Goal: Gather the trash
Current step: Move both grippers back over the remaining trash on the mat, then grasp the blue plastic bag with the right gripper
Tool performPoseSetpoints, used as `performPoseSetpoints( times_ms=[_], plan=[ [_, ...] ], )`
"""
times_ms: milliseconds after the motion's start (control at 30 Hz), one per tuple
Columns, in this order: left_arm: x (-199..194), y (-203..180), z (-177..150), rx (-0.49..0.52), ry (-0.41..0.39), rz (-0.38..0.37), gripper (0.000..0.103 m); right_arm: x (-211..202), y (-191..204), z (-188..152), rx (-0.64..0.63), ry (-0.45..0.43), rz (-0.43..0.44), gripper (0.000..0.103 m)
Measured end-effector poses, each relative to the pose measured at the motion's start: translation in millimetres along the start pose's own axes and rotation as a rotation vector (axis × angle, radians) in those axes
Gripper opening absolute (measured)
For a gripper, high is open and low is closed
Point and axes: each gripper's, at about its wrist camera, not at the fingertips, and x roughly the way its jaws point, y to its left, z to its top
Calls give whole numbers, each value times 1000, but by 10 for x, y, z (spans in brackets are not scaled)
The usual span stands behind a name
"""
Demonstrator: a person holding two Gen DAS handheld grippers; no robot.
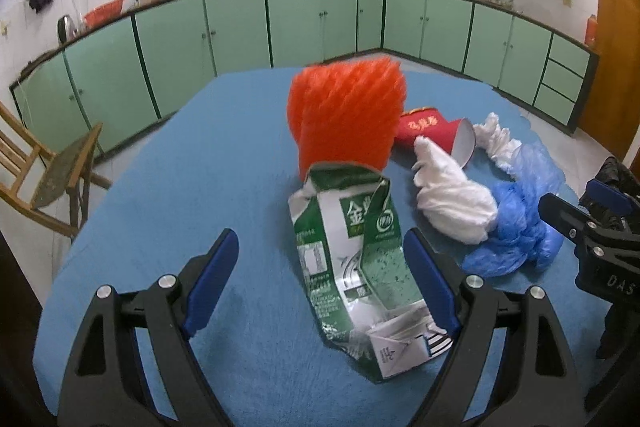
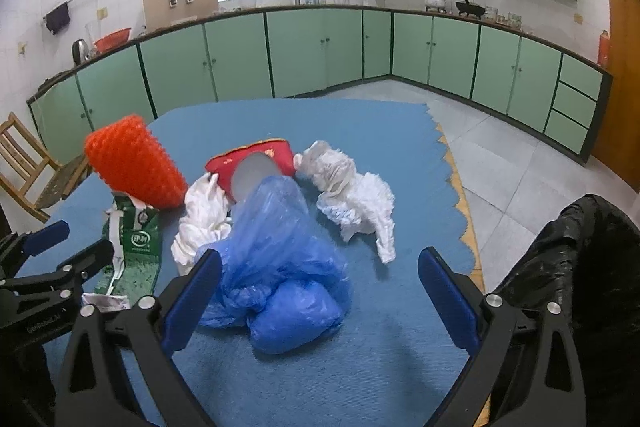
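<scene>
carton (image 1: 352, 267): we record green and white, printed
mesh sleeve (image 1: 346, 115): orange
cup (image 1: 436, 135): red, white inside
bag (image 2: 280, 267): translucent blue
mat (image 1: 180, 187): blue

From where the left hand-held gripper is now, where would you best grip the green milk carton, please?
Probably across its narrowed lower half, straight from the front. The green milk carton lies crushed lengthwise toward the left hand-held gripper, already between its open fingers, flat on the blue mat.

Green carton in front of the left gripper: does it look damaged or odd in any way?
Yes. The green carton is torn open and crushed flat on the blue mat, its top edge ragged. Behind it, the red paper cup lies tipped on its side.
</scene>
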Motion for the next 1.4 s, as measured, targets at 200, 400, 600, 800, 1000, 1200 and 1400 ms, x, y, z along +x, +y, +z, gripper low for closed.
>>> performPoseSetpoints(
  times_ms=[200,400,600,800,1000,1200,1400],
  plan=[
    [137,31,-55,-14,55,-17,82,47,27,-8,-15,21,5,96],
    [265,-9,-80,-16,118,-48,77,100,34,-5,-21,46,15,93],
    [302,-72,-87,-35,143,-90,57,164,57,-14,-34,81,41,86],
    [195,-165,-88,-19,101,-81,36,206,80,-46,-35,113,119,61],
    [35,-230,-98,-22,61,-93,14,140,75,-57,-26,94,150,43],
    [-76,-325,-92,-9,37,-106,10,60,73,-35,-33,77,152,35],
    [-187,-305,-41,-18,16,-132,6,-71,5,54,-20,47,162,12]
  ],
)
